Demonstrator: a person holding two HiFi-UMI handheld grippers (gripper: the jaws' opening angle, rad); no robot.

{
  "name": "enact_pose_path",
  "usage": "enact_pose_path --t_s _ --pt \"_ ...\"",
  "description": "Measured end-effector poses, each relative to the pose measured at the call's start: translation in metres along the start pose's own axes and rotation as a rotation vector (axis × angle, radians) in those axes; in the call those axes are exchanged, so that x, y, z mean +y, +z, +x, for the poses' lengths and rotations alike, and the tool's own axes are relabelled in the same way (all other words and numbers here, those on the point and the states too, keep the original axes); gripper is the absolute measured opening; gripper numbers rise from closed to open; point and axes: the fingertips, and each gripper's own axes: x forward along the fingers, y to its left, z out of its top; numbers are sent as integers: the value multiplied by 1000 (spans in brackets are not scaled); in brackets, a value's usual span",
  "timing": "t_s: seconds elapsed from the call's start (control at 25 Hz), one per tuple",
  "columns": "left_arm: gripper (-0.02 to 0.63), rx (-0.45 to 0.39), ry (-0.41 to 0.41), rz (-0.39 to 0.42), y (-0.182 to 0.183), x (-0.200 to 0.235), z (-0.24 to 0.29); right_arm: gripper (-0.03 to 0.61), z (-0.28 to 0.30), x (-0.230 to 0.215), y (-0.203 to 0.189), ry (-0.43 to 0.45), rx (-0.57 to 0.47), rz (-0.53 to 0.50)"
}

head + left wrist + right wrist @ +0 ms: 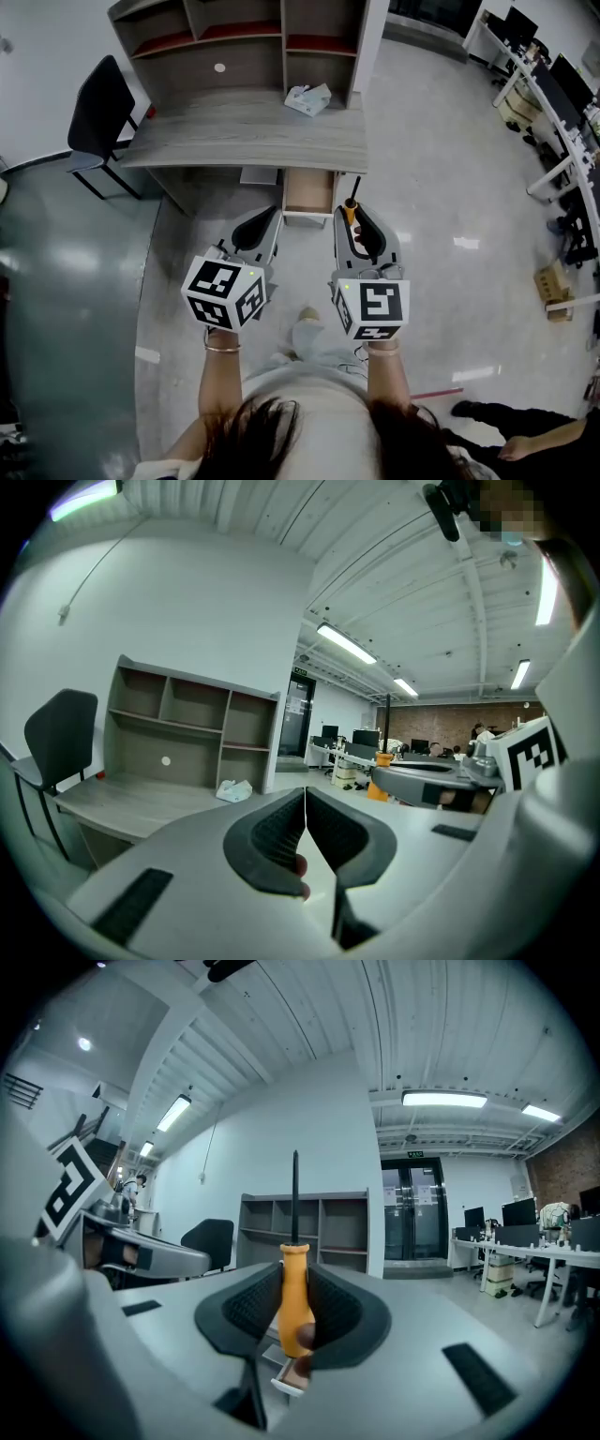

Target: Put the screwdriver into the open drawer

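My right gripper [296, 1309] [351, 214] is shut on the orange handle of the screwdriver [295, 1293] [349, 212], whose dark shaft sticks up past the jaws. My left gripper [306, 825] [265, 221] is shut with nothing between its jaws. Both hang side by side in front of the grey desk [244, 131]. The open drawer [308, 192] juts out from under the desk's front edge, just beyond and between the two grippers. In the right gripper view a bit of the drawer [287, 1374] shows below the jaws.
A black chair [98, 117] stands left of the desk. A hutch of shelves [234, 37] sits on the desk with a crumpled white cloth [307, 97] in front of it. Office desks [553, 112] line the right side. A person's legs [511, 431] show at the lower right.
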Motion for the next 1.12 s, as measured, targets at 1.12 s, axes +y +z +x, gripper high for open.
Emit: enact_pose_path --t_s 1.12 --pt "20 44 217 -75 -1 103 112 100 141 -58 -62 154 126 -62"
